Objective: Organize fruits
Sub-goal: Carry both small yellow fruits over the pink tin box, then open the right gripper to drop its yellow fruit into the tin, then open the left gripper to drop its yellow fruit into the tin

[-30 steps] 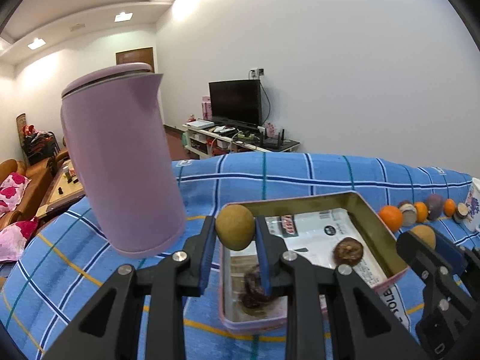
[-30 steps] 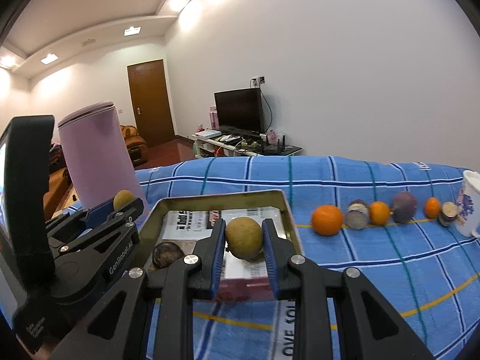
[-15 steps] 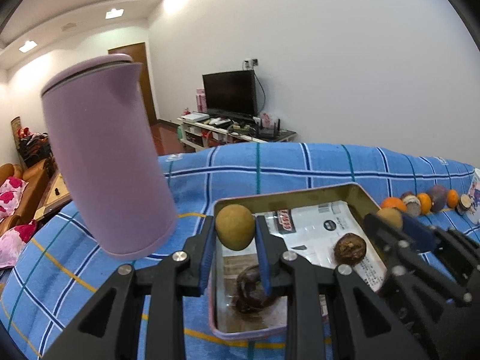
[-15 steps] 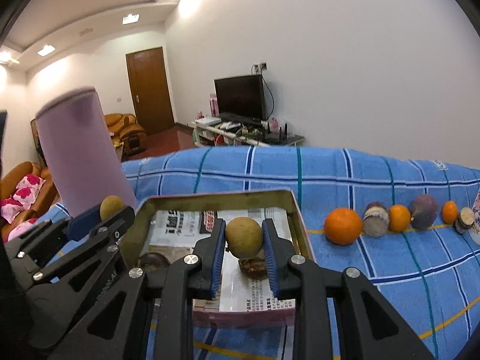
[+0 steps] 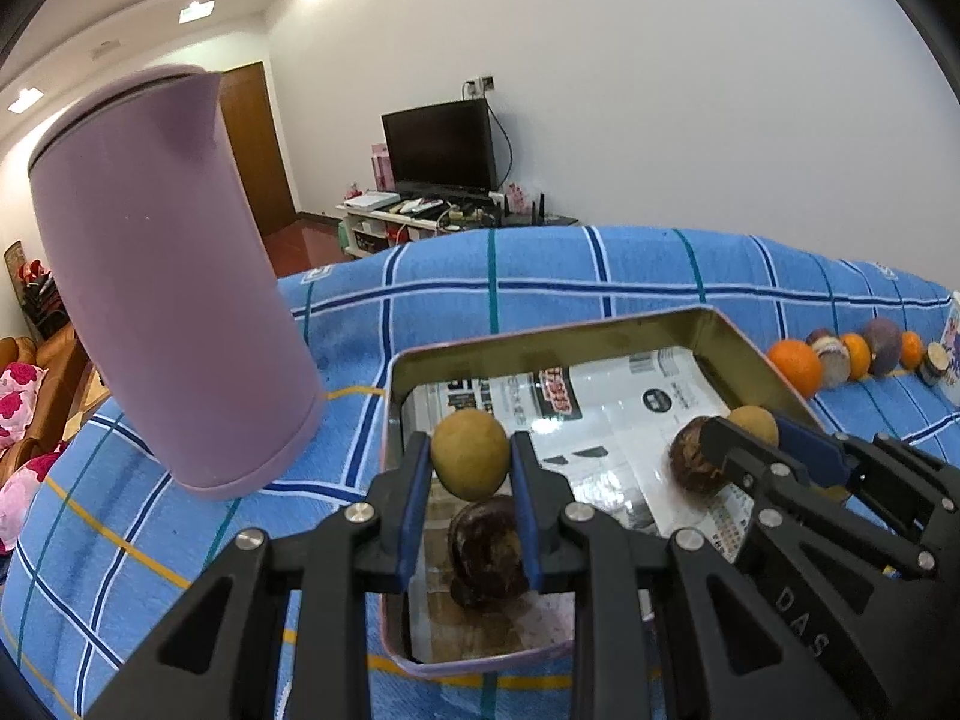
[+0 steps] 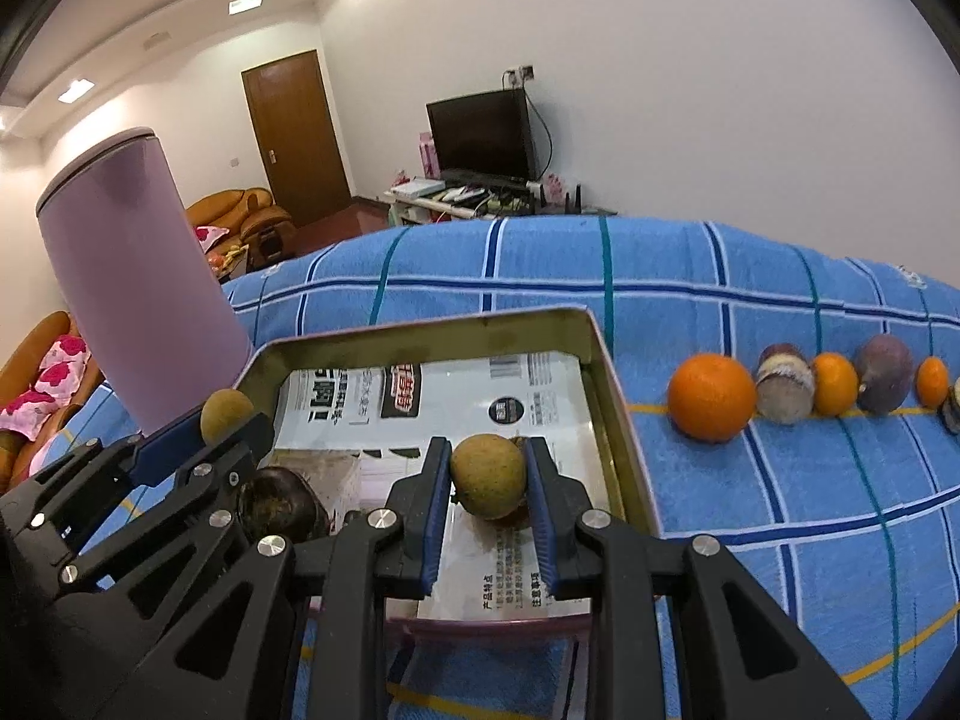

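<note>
Both down lower over the gold rectangular metal tin (image 5: pixel 558 333) now. Left claw (image 5: pixel 471 468) clamped on a small round tan fruit (image 5: pixel 470 454), right claw (image 6: pixel 488 480) likewise (image 6: pixel 489 475). Probably about to drop them inside.

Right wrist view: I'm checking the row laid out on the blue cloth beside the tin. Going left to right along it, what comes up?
Large orange → cut purple fruit → small orange → whole purple fruit → smaller orange.
</note>
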A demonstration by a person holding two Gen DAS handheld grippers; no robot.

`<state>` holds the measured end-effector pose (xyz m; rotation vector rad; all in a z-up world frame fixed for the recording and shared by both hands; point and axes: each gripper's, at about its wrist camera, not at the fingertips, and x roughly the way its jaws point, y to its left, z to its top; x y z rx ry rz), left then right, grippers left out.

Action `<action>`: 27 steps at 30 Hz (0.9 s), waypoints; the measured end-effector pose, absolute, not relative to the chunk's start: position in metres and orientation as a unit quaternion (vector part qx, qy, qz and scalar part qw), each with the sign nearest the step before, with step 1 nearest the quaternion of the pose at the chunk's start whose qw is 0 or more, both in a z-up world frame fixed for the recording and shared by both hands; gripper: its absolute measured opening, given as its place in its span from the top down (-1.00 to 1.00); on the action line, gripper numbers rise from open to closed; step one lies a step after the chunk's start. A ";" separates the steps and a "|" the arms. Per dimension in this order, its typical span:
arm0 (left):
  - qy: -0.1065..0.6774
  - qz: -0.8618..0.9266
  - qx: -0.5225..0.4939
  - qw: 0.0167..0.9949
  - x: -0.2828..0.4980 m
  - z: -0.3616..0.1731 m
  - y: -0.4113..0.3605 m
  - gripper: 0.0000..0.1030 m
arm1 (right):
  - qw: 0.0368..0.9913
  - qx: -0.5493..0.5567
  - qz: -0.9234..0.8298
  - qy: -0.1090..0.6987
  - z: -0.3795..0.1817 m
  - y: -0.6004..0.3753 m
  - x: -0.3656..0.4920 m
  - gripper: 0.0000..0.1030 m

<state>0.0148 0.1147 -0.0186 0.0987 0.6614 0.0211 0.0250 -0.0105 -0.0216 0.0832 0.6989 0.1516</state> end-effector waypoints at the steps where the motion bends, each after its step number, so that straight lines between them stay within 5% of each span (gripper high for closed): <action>1: 0.327 0.010 0.049 0.944 0.016 -0.020 0.114 0.47 | 0.935 0.041 0.076 0.345 -0.023 -0.010 0.026 0.48; 27: 0.347 0.015 0.054 0.936 0.021 -0.030 0.118 0.35 | 0.930 0.061 0.129 0.340 -0.024 -0.011 0.018 0.43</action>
